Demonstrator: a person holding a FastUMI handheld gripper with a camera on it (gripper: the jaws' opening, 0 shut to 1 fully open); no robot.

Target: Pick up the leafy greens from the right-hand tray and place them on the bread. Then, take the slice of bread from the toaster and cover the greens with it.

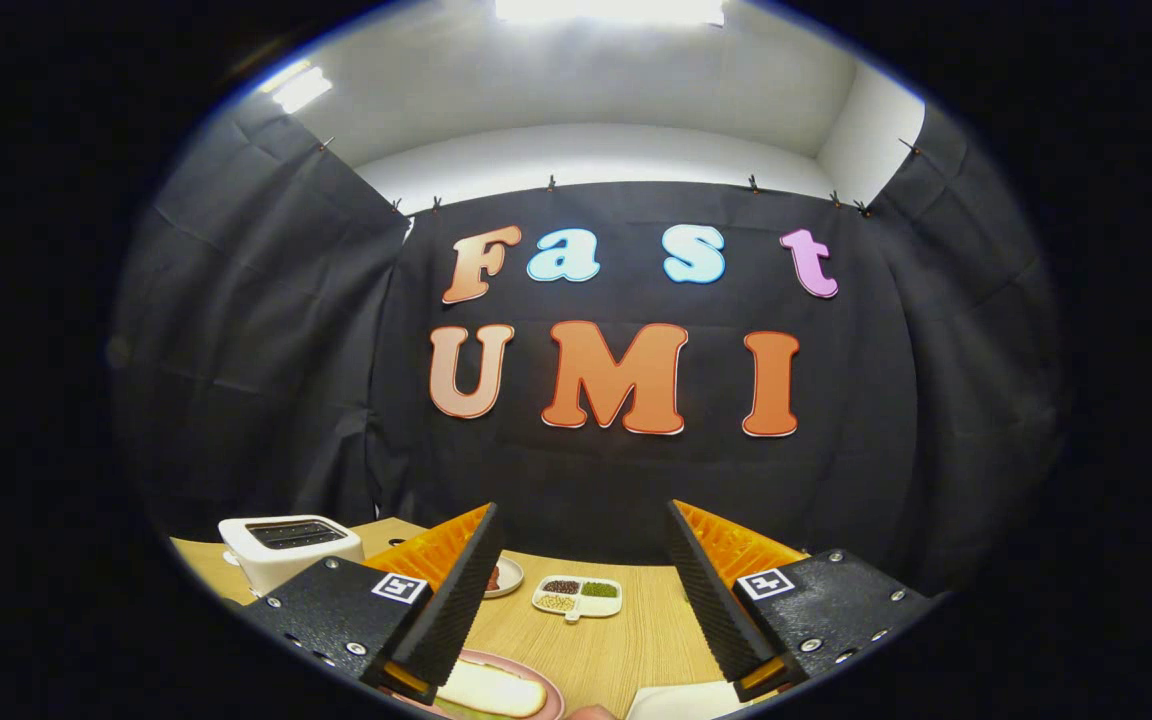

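Hovering gripper (581, 590), fingers spread wide and empty, ready to reach | pale bread slice (491, 690) on pink round plate (548, 700) between fingers | white boxy toaster (286, 550) beyond left finger | greens' white tray (681, 703) near right finger, greens hidden.

A white toaster (286, 548) stands far left on the wooden table. Near, between the fingers, a pale bread slice (492, 690) lies flat on a pink plate (548, 688).
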